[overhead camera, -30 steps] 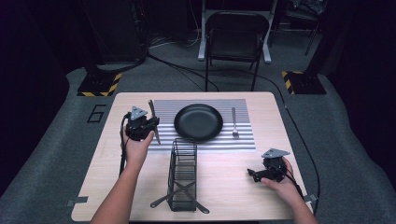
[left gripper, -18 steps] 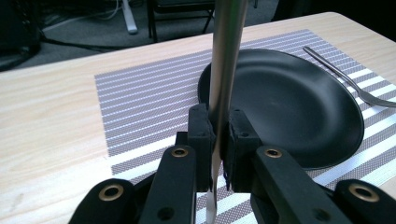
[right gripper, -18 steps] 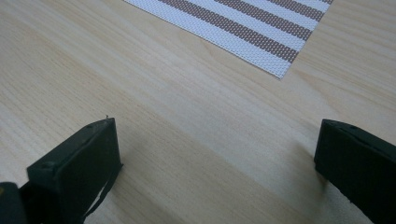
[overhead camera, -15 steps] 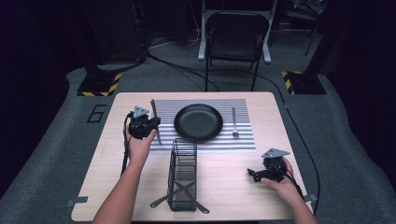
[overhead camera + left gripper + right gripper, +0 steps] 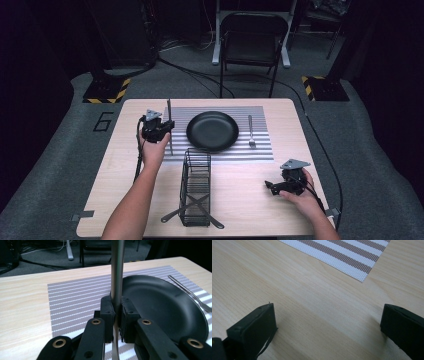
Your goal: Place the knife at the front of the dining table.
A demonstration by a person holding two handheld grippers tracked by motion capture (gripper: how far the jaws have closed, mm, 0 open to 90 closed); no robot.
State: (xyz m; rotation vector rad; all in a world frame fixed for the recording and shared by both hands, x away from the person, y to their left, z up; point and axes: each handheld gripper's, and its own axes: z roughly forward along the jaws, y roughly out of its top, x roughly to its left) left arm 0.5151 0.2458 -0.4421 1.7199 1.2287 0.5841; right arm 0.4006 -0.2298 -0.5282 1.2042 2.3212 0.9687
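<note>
My left gripper pinches what looks like a knife just beside the plate, right gripper wide and empty; it could pivot in that narrow grip.

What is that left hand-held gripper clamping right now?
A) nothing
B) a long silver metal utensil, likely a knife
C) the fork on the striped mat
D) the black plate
B: the left hand-held gripper has its jaws shut on a long silver metal utensil, beside the round black plate.
</note>
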